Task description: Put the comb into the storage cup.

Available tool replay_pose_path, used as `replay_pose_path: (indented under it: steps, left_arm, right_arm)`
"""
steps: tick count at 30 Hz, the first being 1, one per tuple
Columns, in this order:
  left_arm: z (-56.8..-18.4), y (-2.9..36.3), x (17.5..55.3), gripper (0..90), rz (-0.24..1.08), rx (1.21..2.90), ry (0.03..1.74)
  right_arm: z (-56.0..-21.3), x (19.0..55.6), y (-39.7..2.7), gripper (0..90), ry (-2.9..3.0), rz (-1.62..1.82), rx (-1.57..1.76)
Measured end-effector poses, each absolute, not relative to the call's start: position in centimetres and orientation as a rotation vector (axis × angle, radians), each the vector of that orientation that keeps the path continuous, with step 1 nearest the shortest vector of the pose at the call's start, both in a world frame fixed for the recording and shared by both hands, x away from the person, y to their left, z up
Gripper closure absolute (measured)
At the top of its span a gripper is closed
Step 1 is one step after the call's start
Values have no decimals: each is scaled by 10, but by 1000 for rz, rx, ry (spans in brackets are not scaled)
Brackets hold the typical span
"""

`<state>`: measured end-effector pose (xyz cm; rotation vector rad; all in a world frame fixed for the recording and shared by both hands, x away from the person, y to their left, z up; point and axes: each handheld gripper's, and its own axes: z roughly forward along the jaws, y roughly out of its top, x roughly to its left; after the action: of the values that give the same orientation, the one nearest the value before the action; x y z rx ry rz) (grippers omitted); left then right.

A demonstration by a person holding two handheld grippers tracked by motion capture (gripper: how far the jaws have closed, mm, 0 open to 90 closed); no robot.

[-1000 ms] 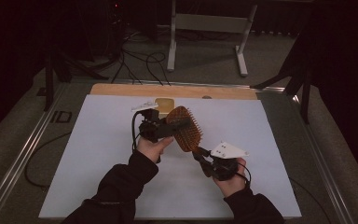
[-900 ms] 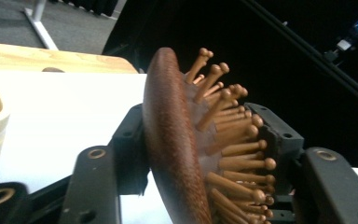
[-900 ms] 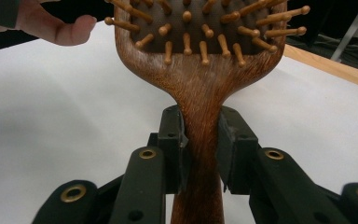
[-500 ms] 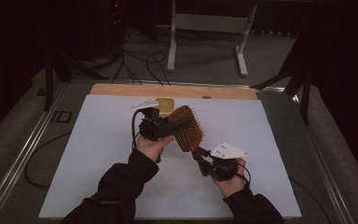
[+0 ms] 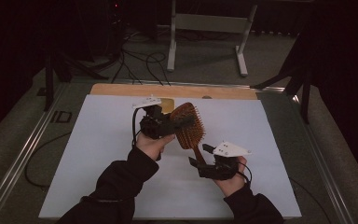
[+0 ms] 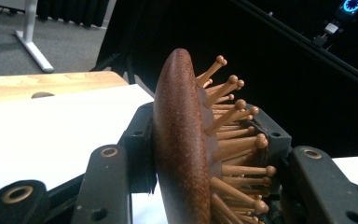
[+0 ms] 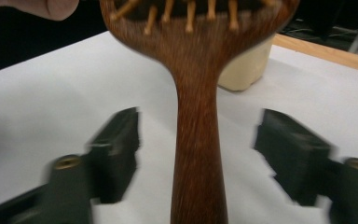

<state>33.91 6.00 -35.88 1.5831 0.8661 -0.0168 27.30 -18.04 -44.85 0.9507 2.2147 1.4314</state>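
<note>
Clamping hairbrush (image 5: 189, 127), left tool (image 5: 171, 125), right tool (image 5: 196, 155) releasing

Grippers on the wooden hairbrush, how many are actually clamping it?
1. The left gripper is shut on the brown wooden hairbrush head. The right gripper has just opened; its pads stand clear of the handle.

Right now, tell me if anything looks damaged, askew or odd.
Nothing looks damaged. The wooden hairbrush is off the table, its head clamped in the left gripper; the right gripper has just opened, jaws clear of the handle.
</note>
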Motion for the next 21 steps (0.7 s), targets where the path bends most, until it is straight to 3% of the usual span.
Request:
replay_pose_path:
  steps: [3,5,21]
  left_arm:
    - [-354,63,340,528,-6,1590,849]
    - [-350,65,340,528,15,1594,845]
    - [-327,93,354,528,110,1586,860]
  right_arm:
    - [-449,273,-182,124,2217,1441,936]
    - [-450,273,-184,85,2220,1440,931]
    - [-459,275,-203,80,2305,1426,857]
